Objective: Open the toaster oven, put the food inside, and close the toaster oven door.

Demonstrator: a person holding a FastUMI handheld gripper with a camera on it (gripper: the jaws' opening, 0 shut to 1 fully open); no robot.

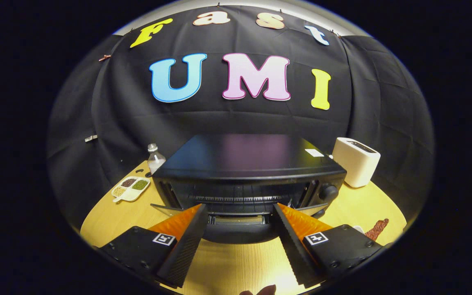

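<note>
Gripper view: our claw (pixel 239 213) spreads apart, holding nothing, before the toaster oven (pixel 248 180); its door (pixel 236 229) already hangs open. We judge loading food and closing remain.

Gripper (pixel 239 213) fingers spread wide, holding nothing, tips at the dropped-open door (pixel 236 229) of the black toaster oven (pixel 248 172). Oven sits mid-surface (pixel 228 262). White toaster (pixel 355 162) near the right rear edge. Water bottle (pixel 154 157) and divided dish (pixel 130 188) near the left edge. Brown food piece (pixel 377 229) by the right finger.
</note>
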